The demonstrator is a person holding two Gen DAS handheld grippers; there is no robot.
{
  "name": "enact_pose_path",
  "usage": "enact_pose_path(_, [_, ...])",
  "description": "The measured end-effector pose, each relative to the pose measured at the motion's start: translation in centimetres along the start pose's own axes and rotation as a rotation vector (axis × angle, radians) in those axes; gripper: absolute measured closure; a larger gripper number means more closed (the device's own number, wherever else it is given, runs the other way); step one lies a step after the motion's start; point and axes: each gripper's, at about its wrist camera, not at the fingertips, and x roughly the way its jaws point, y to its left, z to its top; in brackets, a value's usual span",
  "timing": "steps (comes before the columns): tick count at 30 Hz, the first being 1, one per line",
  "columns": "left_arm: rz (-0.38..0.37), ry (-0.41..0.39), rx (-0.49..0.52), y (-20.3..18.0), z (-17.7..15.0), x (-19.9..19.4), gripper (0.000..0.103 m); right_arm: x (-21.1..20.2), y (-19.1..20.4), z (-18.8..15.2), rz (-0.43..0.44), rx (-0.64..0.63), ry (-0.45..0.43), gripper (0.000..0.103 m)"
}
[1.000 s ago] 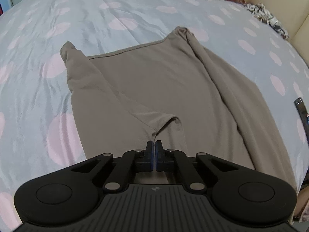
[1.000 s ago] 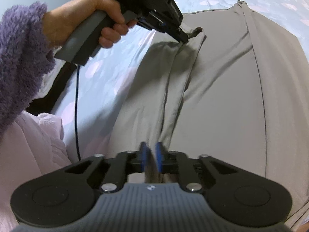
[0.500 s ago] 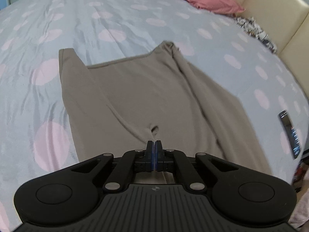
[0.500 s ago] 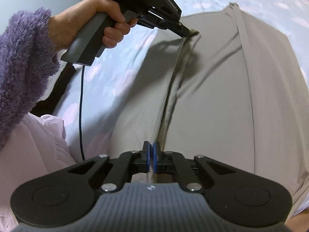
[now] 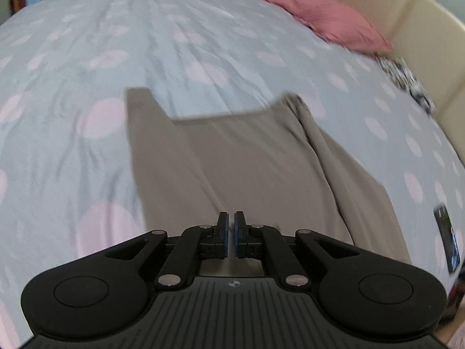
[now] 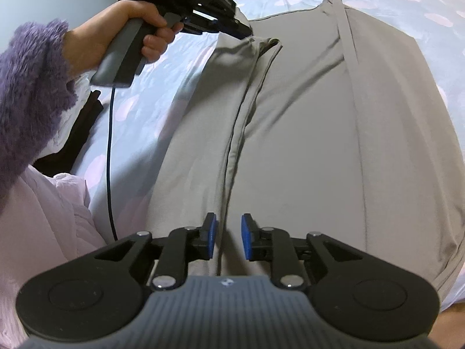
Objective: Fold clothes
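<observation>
A taupe long-sleeved top point(image 5: 247, 160) lies flat on the bed, a sleeve folded in along each side. My left gripper point(image 5: 231, 234) hovers over its near edge with a narrow gap between the blue pads and no cloth in it. In the right wrist view the left gripper point(image 6: 247, 30), held by a hand point(image 6: 116, 35), has its tip right at the end of the folded sleeve point(image 6: 261, 49). My right gripper point(image 6: 228, 234) is open, and the long fold ridge of the top point(image 6: 319, 145) runs between its fingers.
The bedspread point(image 5: 145, 43) is pale blue with pink dots. A pink pillow point(image 5: 319, 20) and a beige headboard point(image 5: 421, 29) are at the far right. A phone point(image 5: 447, 241) lies right of the top. A cable point(image 6: 110, 145), a purple sleeve point(image 6: 29, 87) and pink cloth point(image 6: 43, 232) are at the left.
Both grippers have opened and let go of the cloth. The folded sleeve edge now rests on the top. The left gripper has tilted up, showing more of the bed.
</observation>
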Motion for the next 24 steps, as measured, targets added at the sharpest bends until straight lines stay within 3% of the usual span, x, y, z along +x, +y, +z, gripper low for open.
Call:
enact_pose_path(10, [0.085, -0.044, -0.118, 5.2, 3.0, 2.9, 0.102, 0.3, -0.2, 0.2, -0.001, 0.013, 0.004, 0.079])
enact_pose_path(19, [0.099, -0.092, -0.175, 7.8, 4.4, 3.9, 0.102, 0.2, -1.1, 0.3, -0.002, 0.047, 0.005, 0.080])
enact_pose_path(22, [0.097, -0.110, -0.193, 7.9, 4.8, 3.6, 0.102, -0.5, -0.9, 0.2, -0.024, 0.032, -0.007, 0.073])
enact_pose_path(24, [0.102, -0.124, -0.180, 7.4, 5.0, 3.1, 0.092, -1.1, -0.8, 0.1, -0.040, 0.021, -0.016, 0.071])
